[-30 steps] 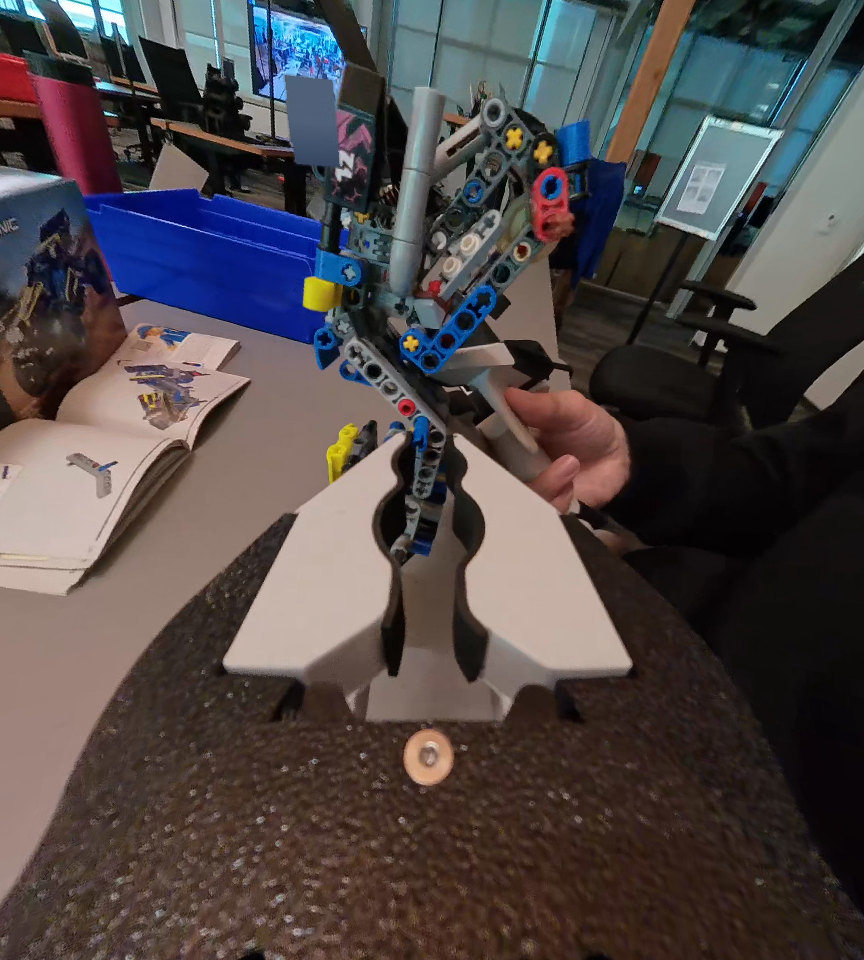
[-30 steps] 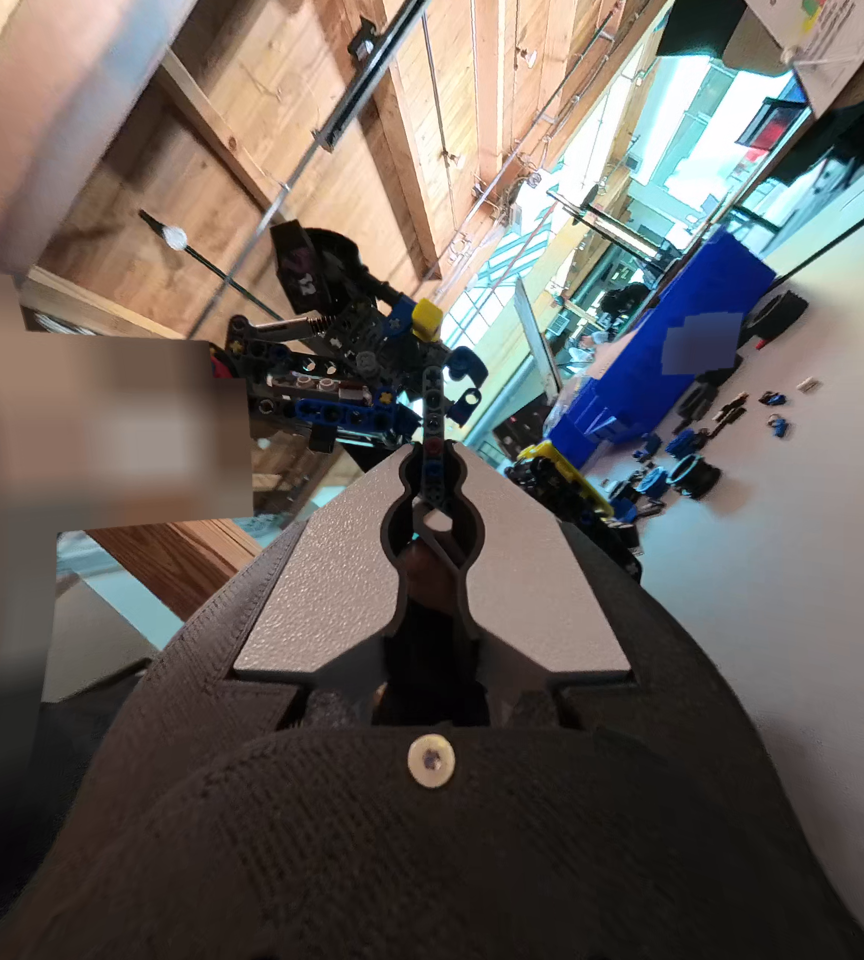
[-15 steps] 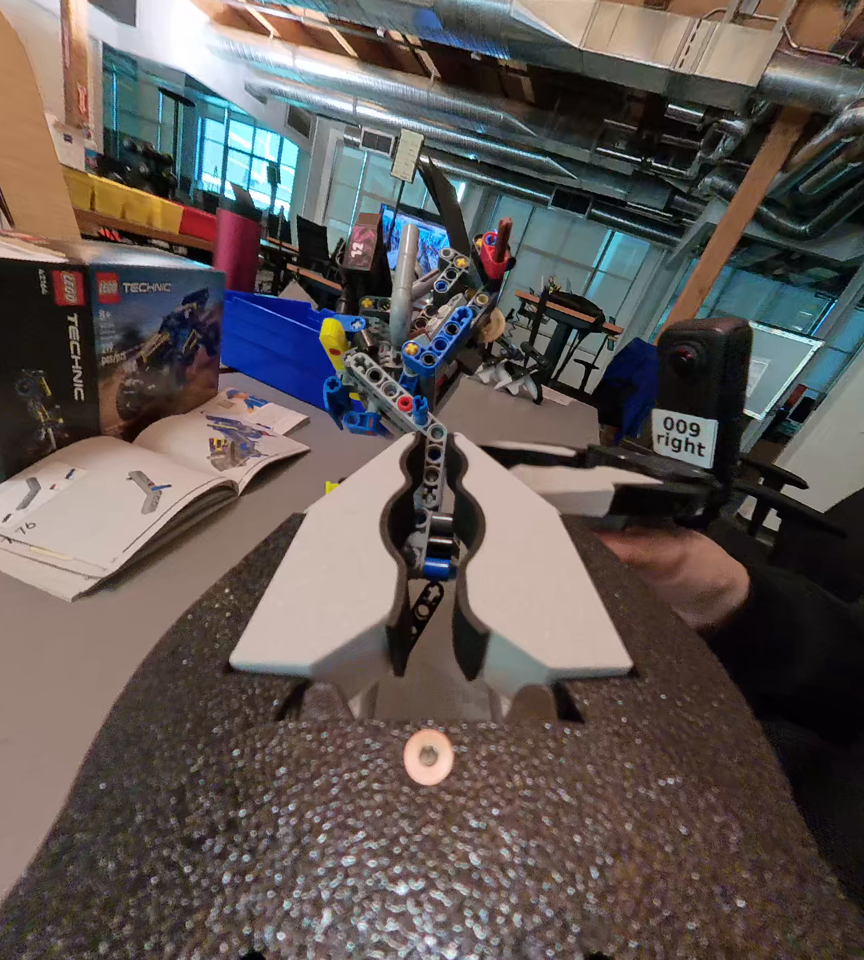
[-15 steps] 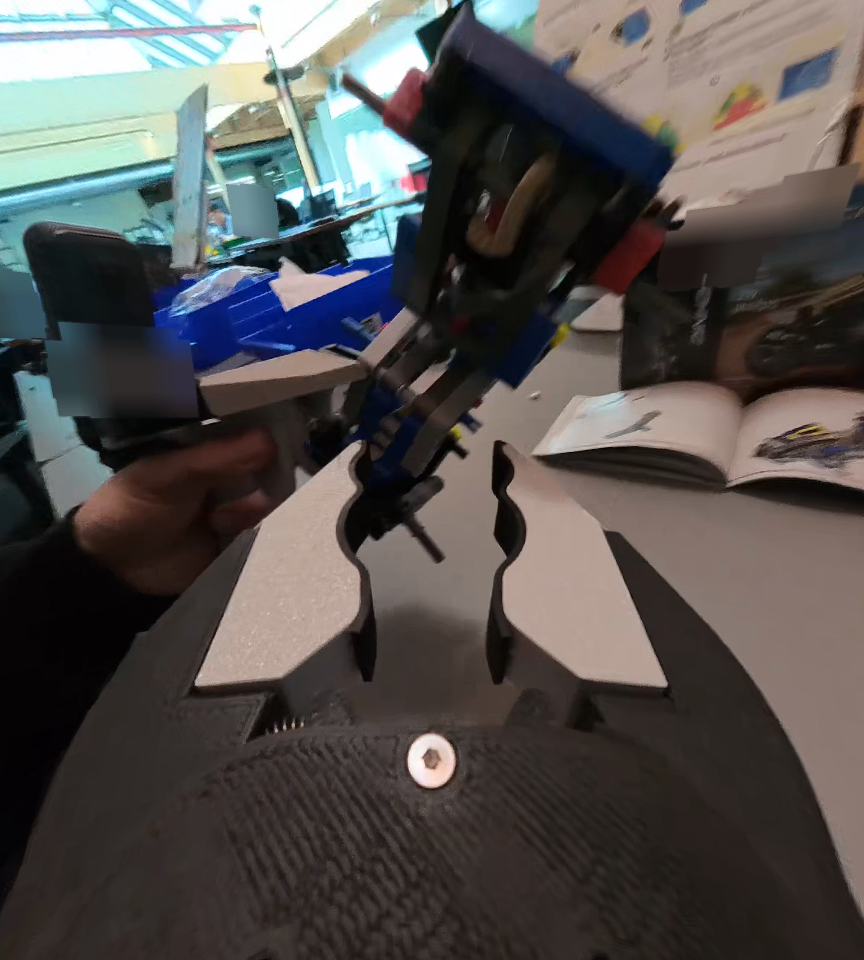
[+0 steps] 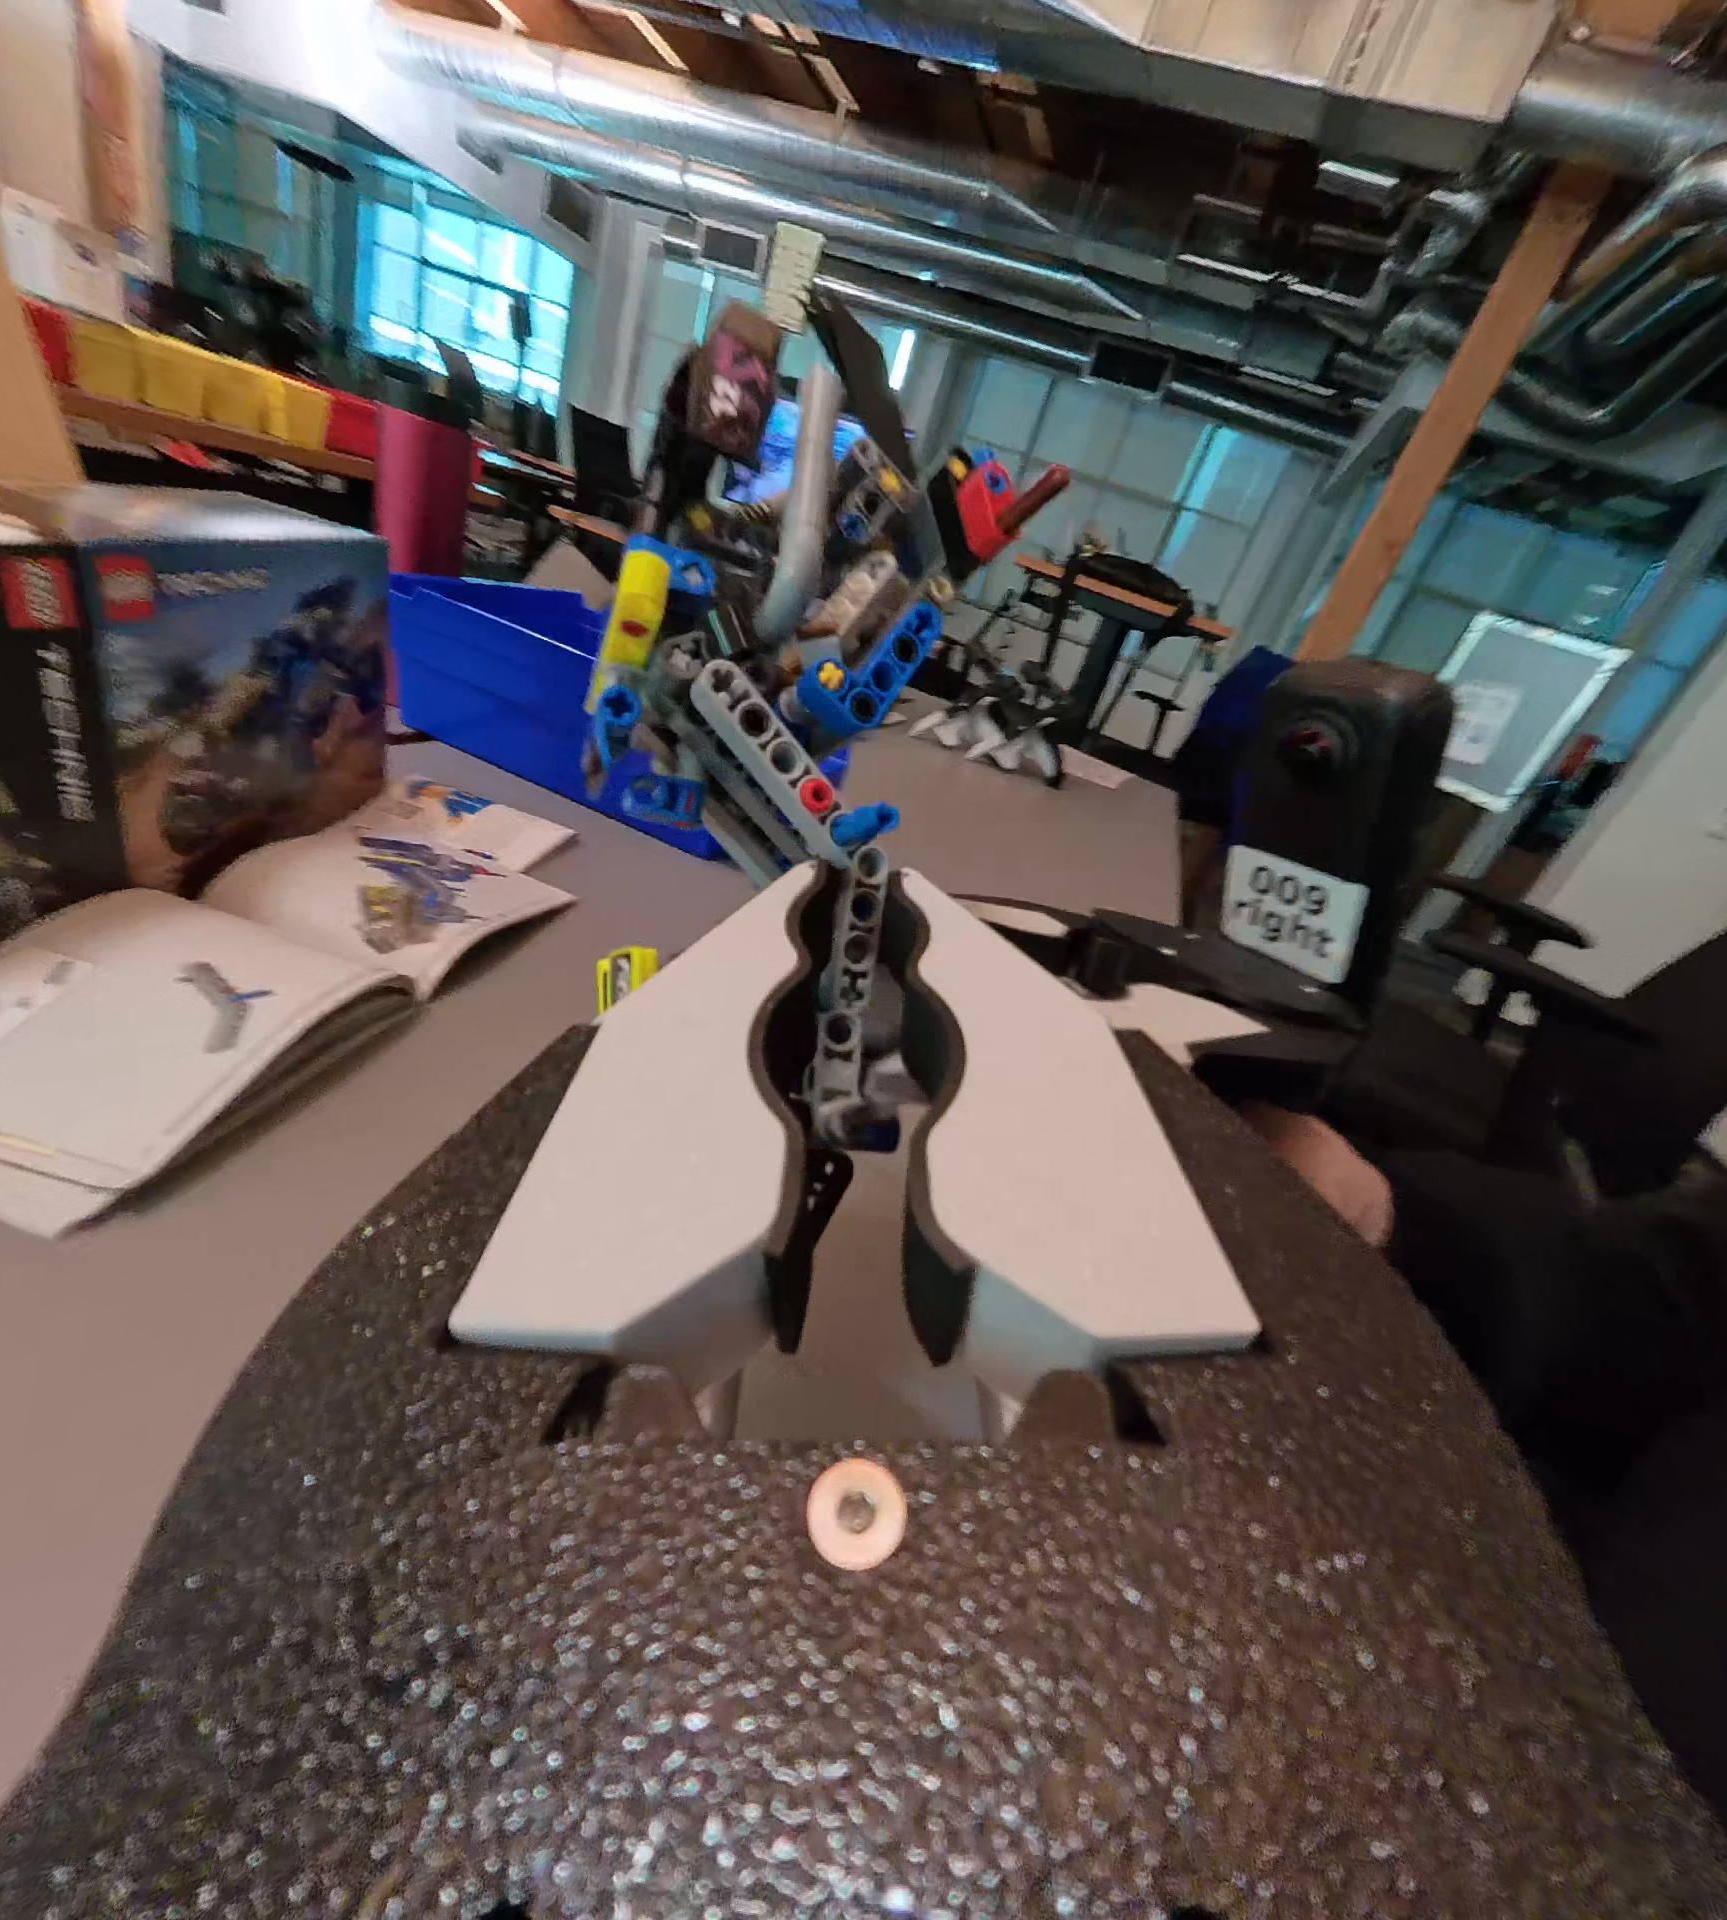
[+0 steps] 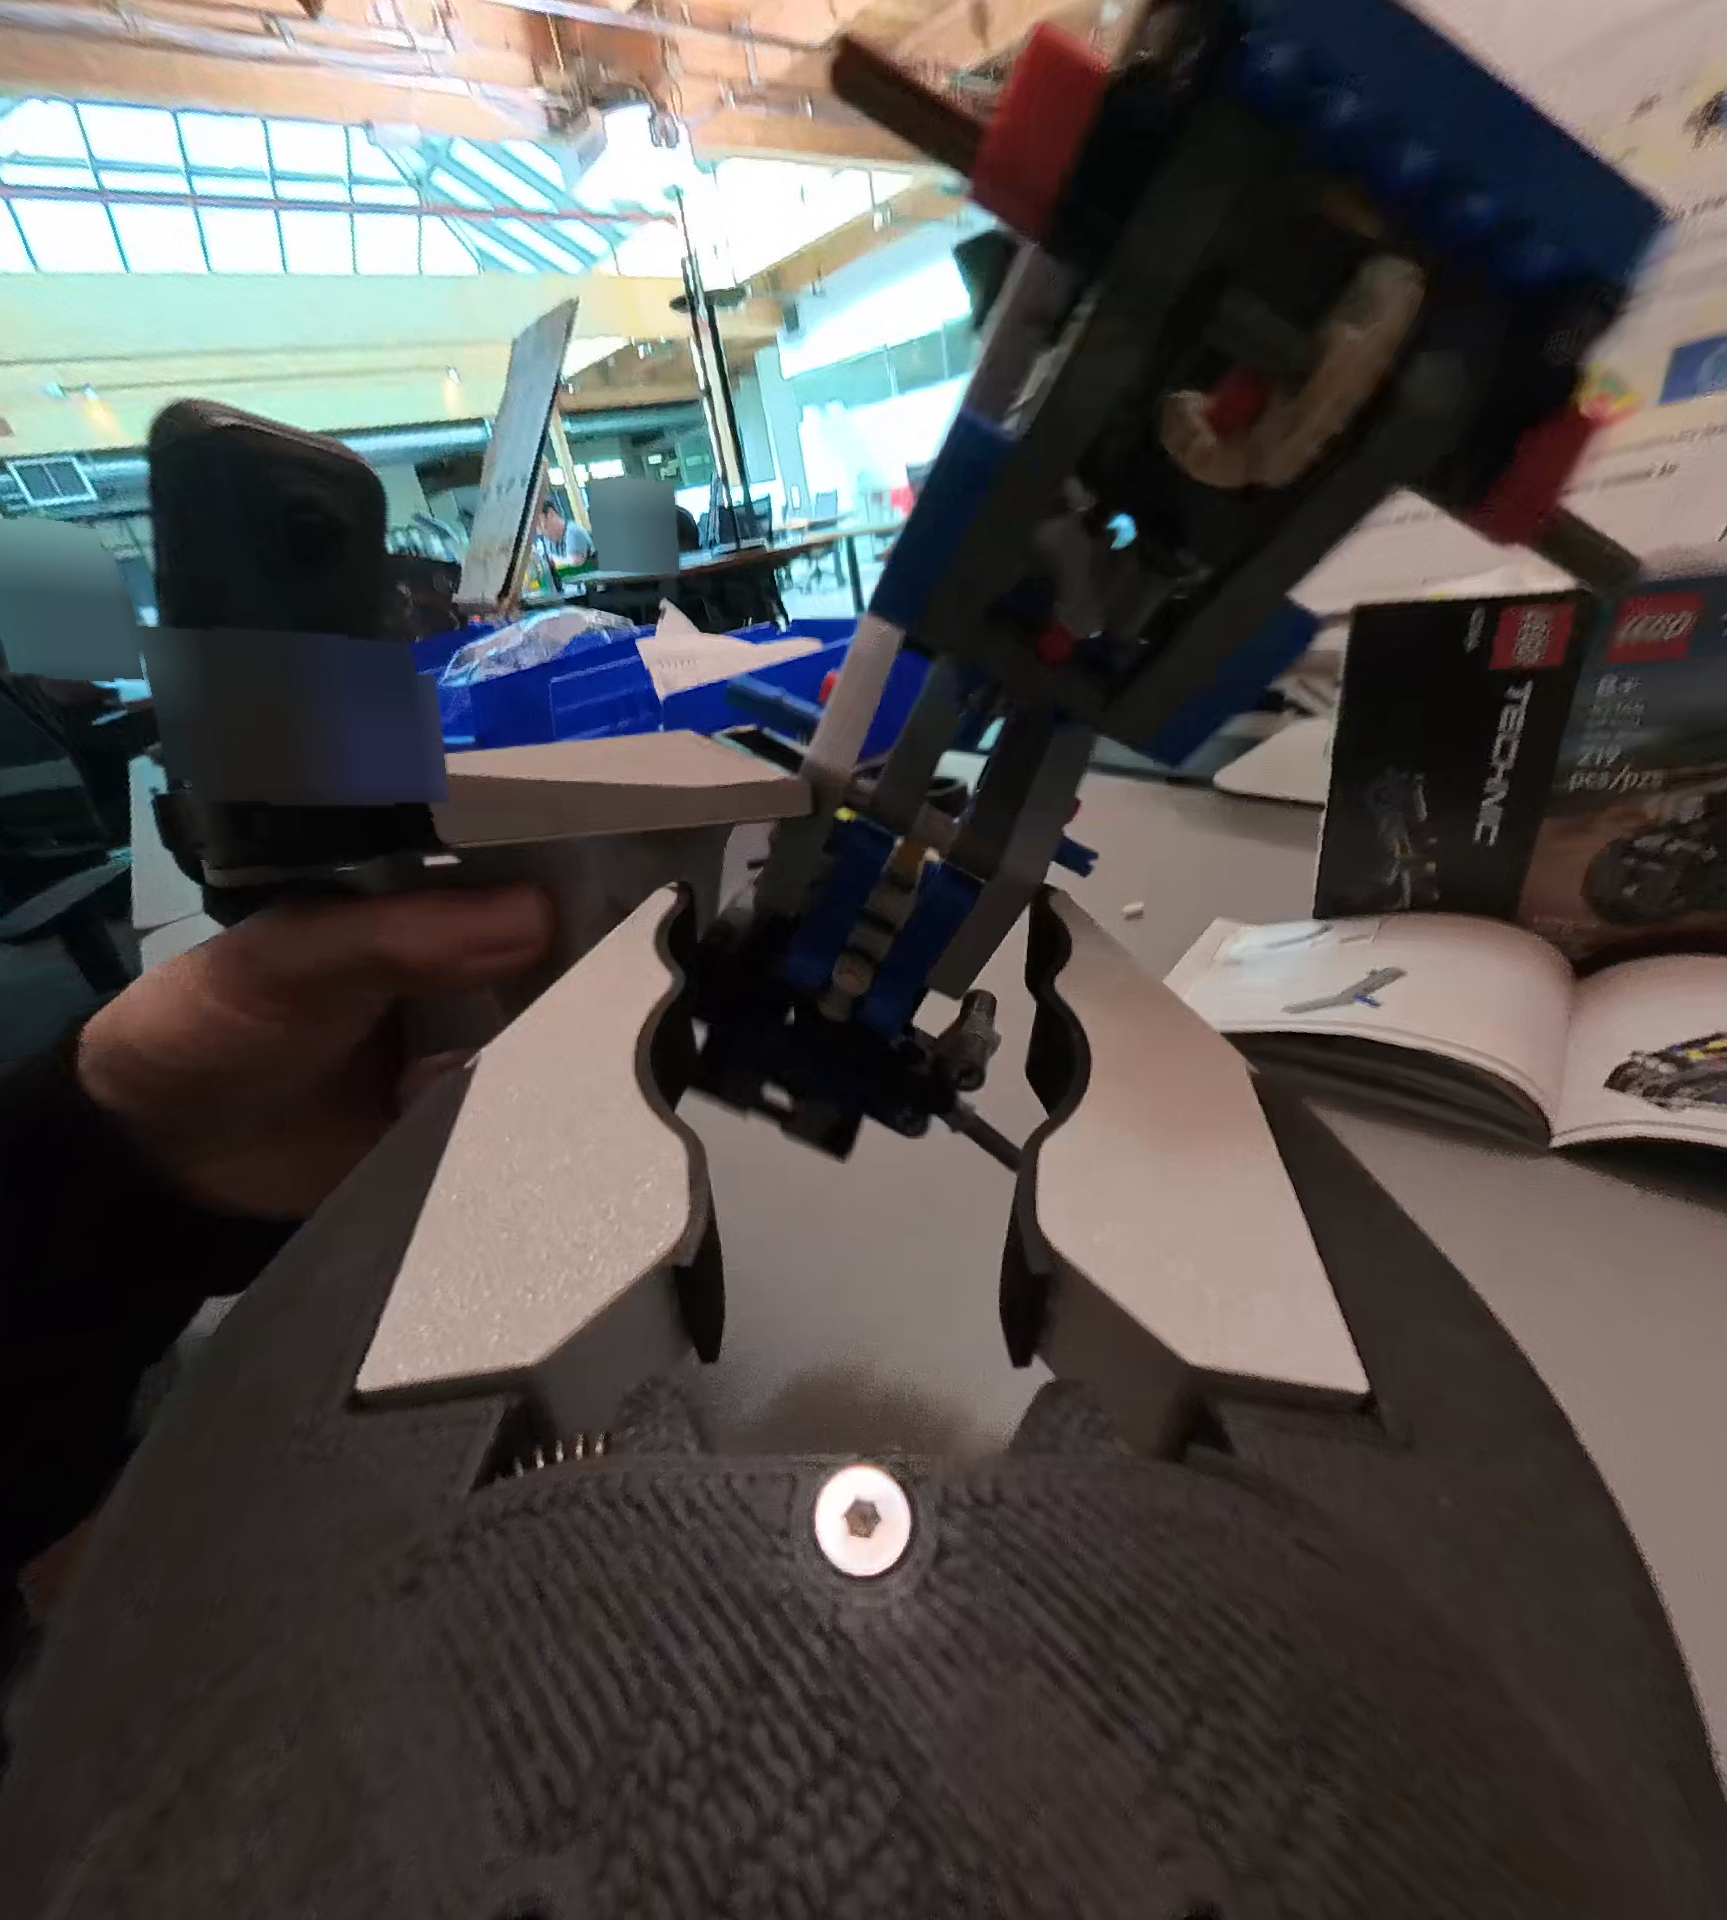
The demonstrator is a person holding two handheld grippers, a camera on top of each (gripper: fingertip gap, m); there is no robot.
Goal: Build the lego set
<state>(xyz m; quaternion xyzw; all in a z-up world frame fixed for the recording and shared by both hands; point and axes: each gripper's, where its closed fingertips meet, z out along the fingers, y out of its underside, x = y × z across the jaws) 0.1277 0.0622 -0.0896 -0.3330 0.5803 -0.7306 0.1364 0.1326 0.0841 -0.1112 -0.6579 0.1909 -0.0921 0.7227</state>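
A brick-built model (image 5: pixel 786 623) in blue, grey, black, yellow and red stands tilted up above the grey table (image 5: pixel 111 1351). My left gripper (image 5: pixel 854 883) is shut on a grey holed beam (image 5: pixel 851 966) at the model's lower end and carries the model. In the right wrist view the model (image 6: pixel 1202 364) looms above, and the left gripper's finger (image 6: pixel 620 779) reaches it from the left, with a hand (image 6: pixel 298 1029) on the grip. My right gripper (image 6: pixel 859 904) is open. The model's dark lower end (image 6: pixel 817 1060) sits between its pads, and the right-hand pad stands clear of it.
A boxed building set (image 5: pixel 142 707) and an open instruction booklet (image 5: pixel 215 997) lie at the left. A blue bin (image 5: pixel 495 655) stands behind the model. A small yellow piece (image 5: pixel 625 971) lies on the table. Office chairs (image 5: pixel 1524 935) stand to the right. Left and right tips are no more than a few centimetres apart.
My right gripper opened, let go of the model's beam and came round to its lower end, jaws wide. My left gripper stayed shut on the grey beam and tipped the model more level.
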